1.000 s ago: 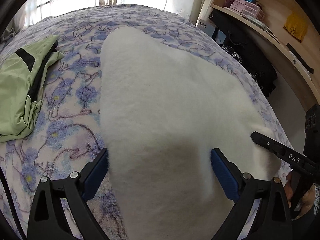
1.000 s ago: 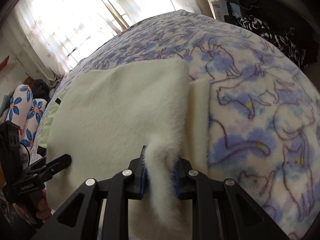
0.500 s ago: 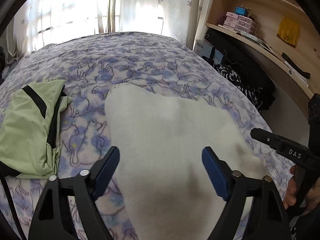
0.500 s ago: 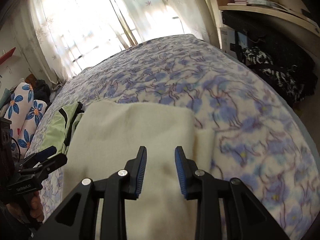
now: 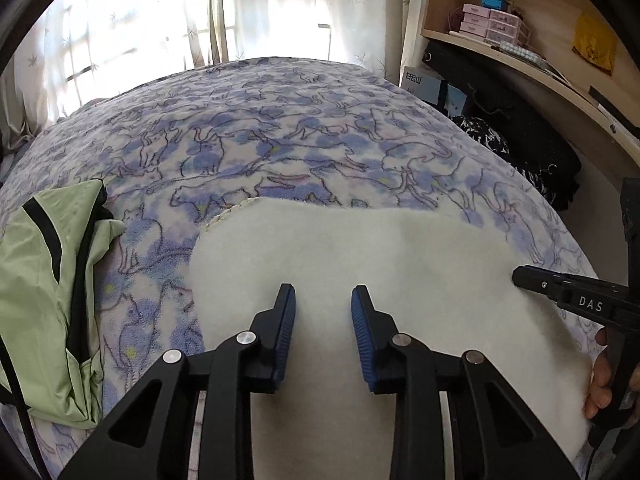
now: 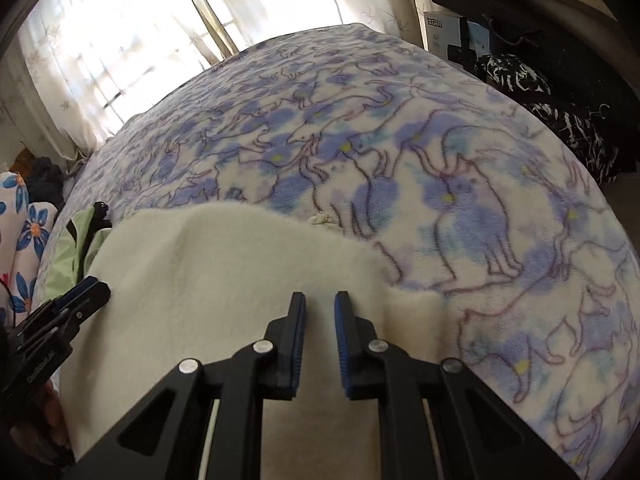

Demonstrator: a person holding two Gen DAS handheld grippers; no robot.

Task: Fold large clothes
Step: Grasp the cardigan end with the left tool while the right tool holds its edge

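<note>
A cream fleece garment (image 5: 380, 256) lies folded flat on the bed, near its front edge; it also shows in the right wrist view (image 6: 224, 272). My left gripper (image 5: 323, 300) hovers above the garment's near part, jaws partly open with nothing between them. My right gripper (image 6: 320, 308) hovers over the garment's right part, jaws a narrow gap apart and empty. Each gripper shows in the other's view: the right one (image 5: 568, 296) at the garment's right edge, the left one (image 6: 60, 316) at its left edge.
The bed carries a blue cat-print blanket (image 5: 280, 136). A light green jacket (image 5: 44, 292) lies crumpled at the bed's left side. A wooden shelf (image 5: 532, 60) with boxes and dark clothes (image 5: 532, 160) stands to the right. A curtained window (image 5: 160, 20) is behind.
My right gripper let go of the cream garment and lifted away. My left gripper's jaws narrowed from wide open. Both grippers pulled back toward the near edge, so the garment looks smaller.
</note>
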